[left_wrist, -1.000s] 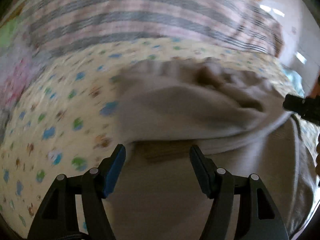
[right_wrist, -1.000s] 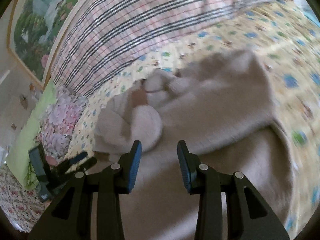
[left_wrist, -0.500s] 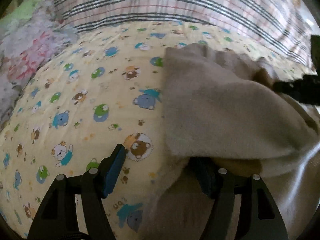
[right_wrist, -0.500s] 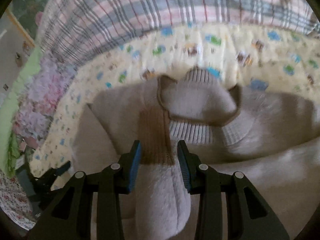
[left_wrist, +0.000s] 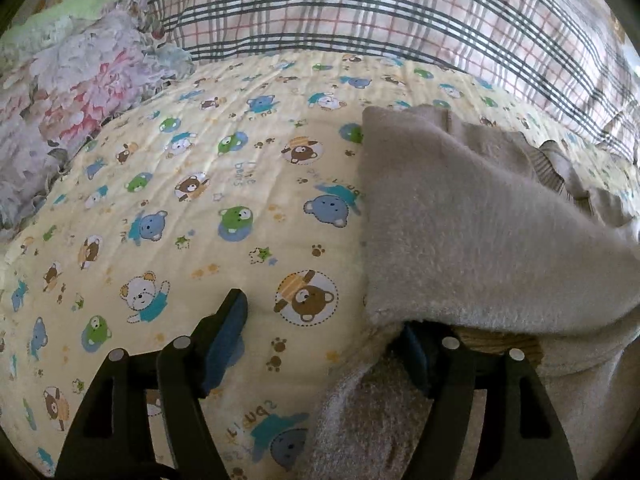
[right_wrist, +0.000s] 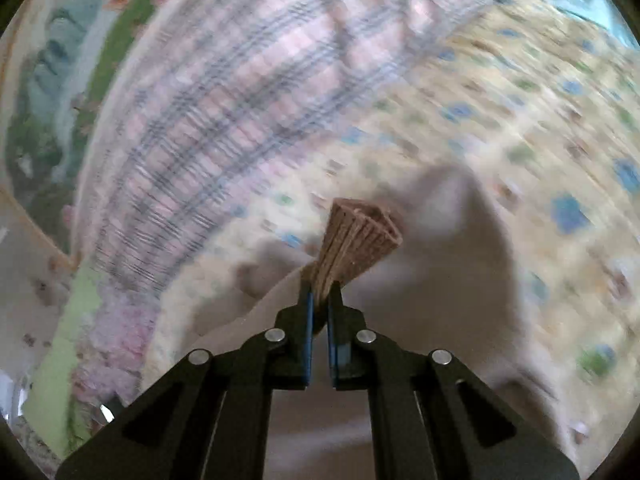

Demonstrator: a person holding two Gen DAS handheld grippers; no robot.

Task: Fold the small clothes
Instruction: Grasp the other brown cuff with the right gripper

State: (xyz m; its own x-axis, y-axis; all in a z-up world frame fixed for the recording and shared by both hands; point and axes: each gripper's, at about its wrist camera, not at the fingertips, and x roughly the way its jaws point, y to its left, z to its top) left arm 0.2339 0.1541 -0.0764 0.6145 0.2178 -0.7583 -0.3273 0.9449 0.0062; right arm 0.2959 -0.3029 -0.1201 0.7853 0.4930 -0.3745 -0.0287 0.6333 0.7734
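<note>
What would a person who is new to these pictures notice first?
First, the right gripper: its jaws have just closed on a brown ribbed cuff, which fans out above them in the middle of a blurred view. In the left wrist view, the bright yellow bear-print quilt fills the left side, and the fuzzy beige garment lies on the right, draped over one side of the open left gripper.

beige fleece garment (left_wrist: 472, 216) | soft, fuzzy, lies folded over itself on the right side of the bear-print bedsheet (left_wrist: 224, 184) | ribbed edge on its far right part | brown ribbed cuff (right_wrist: 356, 240) fanned out, raised above the blurred beige body (right_wrist: 448, 264)
</note>
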